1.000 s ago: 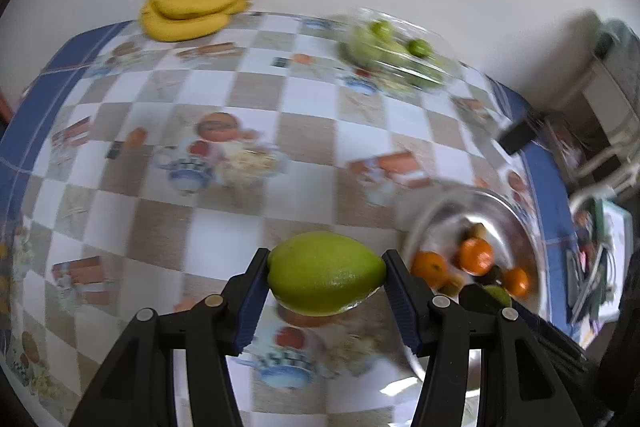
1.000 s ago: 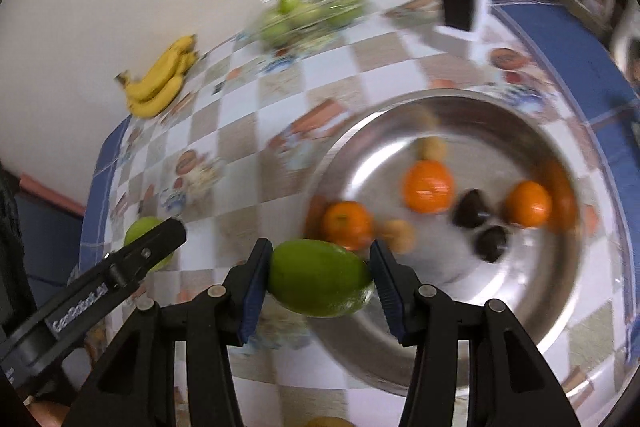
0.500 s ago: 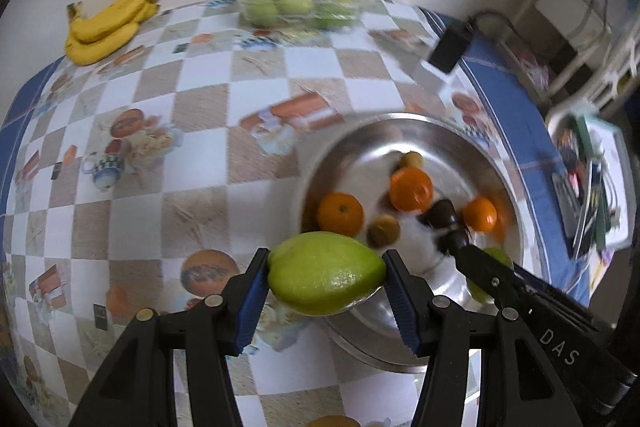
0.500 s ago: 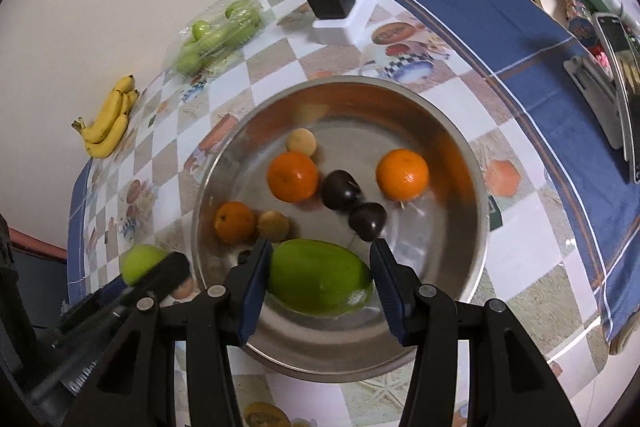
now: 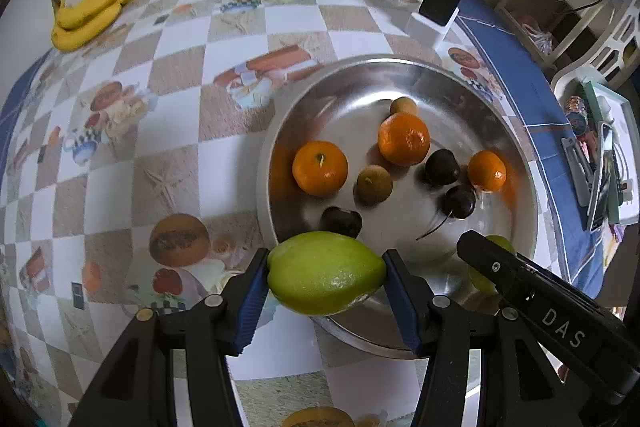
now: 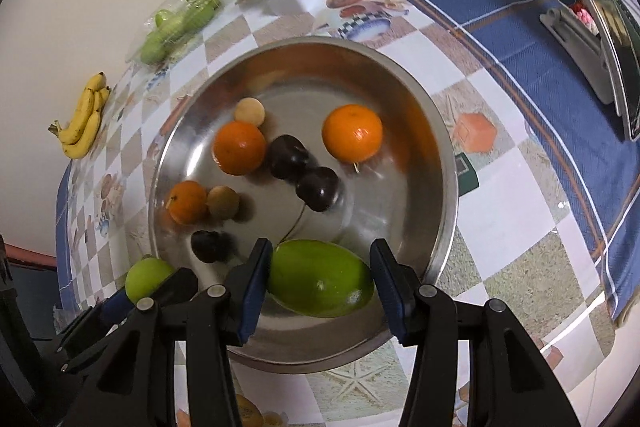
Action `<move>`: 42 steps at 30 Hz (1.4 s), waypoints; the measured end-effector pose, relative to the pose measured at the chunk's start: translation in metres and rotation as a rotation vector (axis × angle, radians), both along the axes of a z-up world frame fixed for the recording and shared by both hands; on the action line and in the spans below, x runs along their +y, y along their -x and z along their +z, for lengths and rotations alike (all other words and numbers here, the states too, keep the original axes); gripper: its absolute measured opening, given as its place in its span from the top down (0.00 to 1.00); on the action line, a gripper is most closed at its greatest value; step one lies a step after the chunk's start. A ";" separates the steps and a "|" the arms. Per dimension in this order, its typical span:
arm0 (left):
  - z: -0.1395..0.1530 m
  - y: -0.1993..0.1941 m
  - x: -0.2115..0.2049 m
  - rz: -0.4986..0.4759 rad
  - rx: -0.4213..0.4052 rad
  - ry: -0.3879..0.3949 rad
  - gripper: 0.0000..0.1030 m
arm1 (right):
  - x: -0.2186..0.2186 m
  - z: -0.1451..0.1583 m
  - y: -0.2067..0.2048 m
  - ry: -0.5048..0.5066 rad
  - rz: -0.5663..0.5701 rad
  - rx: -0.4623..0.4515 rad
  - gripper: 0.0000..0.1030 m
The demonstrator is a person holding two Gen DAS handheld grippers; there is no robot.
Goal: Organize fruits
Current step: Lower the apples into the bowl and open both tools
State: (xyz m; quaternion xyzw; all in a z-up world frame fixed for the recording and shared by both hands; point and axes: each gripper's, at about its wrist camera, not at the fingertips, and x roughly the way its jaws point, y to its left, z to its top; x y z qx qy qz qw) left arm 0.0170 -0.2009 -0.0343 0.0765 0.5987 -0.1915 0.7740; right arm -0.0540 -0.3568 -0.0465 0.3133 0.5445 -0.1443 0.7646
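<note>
Both claws, left and right, half-spread, each clamping a green fruit over bowl rim. Dropped high, probably bruising the cherries.

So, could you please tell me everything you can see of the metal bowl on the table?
The metal bowl is round, wide and shallow, with a shiny steel-like surface that mirrors the fruit. It sits upright on the checked tablecloth, near the blue border. Inside lie three oranges, three dark cherry-like fruits and two small brownish fruits. Both grippers hold green fruits above its near rim, not touching it.
</note>
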 end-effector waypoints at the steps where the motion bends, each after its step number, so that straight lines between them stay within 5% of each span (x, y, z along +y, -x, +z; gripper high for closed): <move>1: 0.000 0.001 -0.001 -0.001 -0.006 -0.007 0.43 | -0.001 -0.002 0.000 -0.002 -0.002 0.006 0.49; 27: 0.017 -0.001 0.025 0.057 -0.027 0.052 0.33 | 0.010 0.004 -0.004 0.005 0.024 -0.005 0.46; 33: 0.019 -0.004 0.038 0.094 -0.073 -0.007 0.26 | 0.012 0.008 -0.004 0.030 0.029 -0.007 0.43; 42: 0.002 -0.015 0.069 0.198 -0.117 -0.153 0.02 | 0.021 0.006 -0.010 0.102 0.079 0.016 0.22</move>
